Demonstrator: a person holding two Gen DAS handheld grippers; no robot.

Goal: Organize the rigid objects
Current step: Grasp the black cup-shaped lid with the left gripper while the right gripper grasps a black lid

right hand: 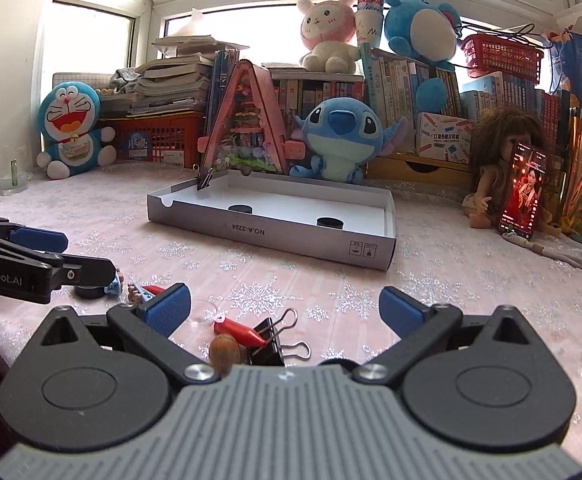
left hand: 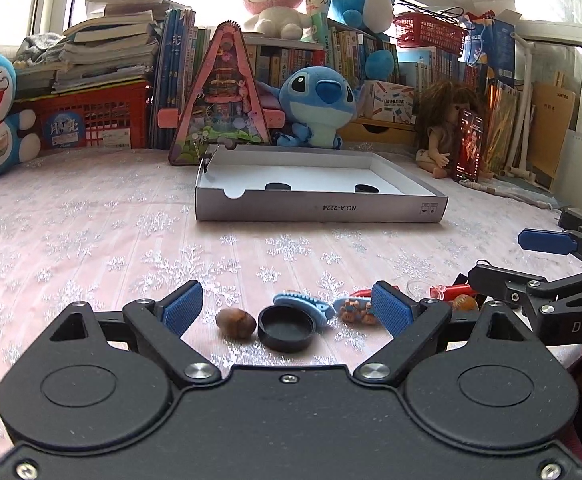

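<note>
My left gripper [left hand: 287,310] stands open low over the pink cloth. Between its blue pads lie a brown nut [left hand: 236,323], a black round cap [left hand: 286,328] and a blue hair clip [left hand: 305,306]; a small figured clip [left hand: 355,310] lies by the right pad. My right gripper [right hand: 287,306] is open too, with a black binder clip [right hand: 275,340], a red pointed piece [right hand: 241,330] and a second nut [right hand: 224,354] lying between its fingers. The grey cardboard tray [left hand: 319,210] farther back holds two black caps [left hand: 278,187] and a binder clip on its corner.
Plush toys, stacked books, red baskets and a triangular pink toy house [left hand: 223,96] line the back under the window. A doll with a lit phone [right hand: 525,192] leans at the right. The other gripper's arm [left hand: 531,284] crosses near the small items.
</note>
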